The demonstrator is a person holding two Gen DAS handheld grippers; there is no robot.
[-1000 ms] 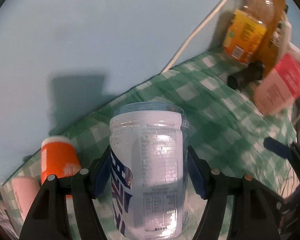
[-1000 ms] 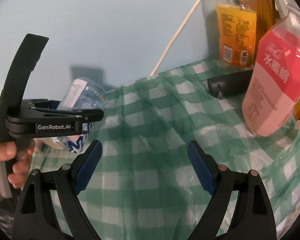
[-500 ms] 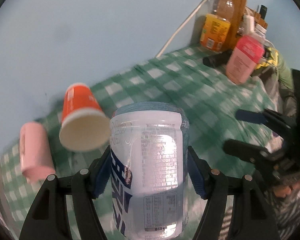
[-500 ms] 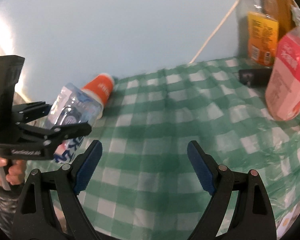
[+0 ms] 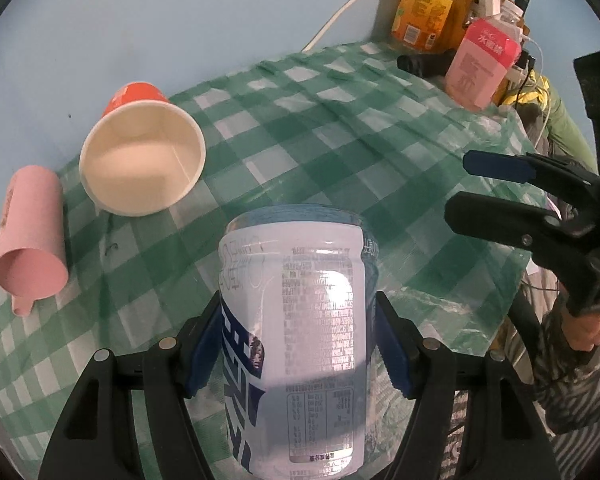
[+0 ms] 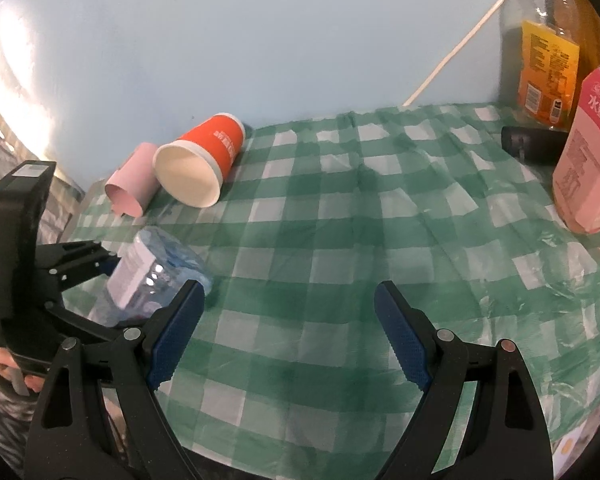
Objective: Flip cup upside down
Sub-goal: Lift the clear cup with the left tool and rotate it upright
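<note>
My left gripper (image 5: 298, 344) is shut on a clear plastic bottle (image 5: 296, 336) with a white and blue label, held tilted above the table's left front; it also shows in the right wrist view (image 6: 148, 276). An orange paper cup (image 5: 140, 156) lies on its side at the far left, its white mouth facing me; it also shows in the right wrist view (image 6: 200, 160). A pink cup (image 5: 30, 232) lies on its side beside it. My right gripper (image 6: 286, 336) is open and empty over the green checked cloth (image 6: 320, 240), to the right of the bottle.
At the back right stand an orange-labelled juice bottle (image 6: 548, 60), a pink carton (image 6: 588, 160) and a black object (image 6: 532, 144). A white cable (image 6: 456, 48) runs up the blue wall. The cloth's front edge is near the grippers.
My left gripper has pulled back toward the front and tilted down with the bottle. The orange cup and pink cup now lie in plain view. My right gripper stays open and has drawn back.
</note>
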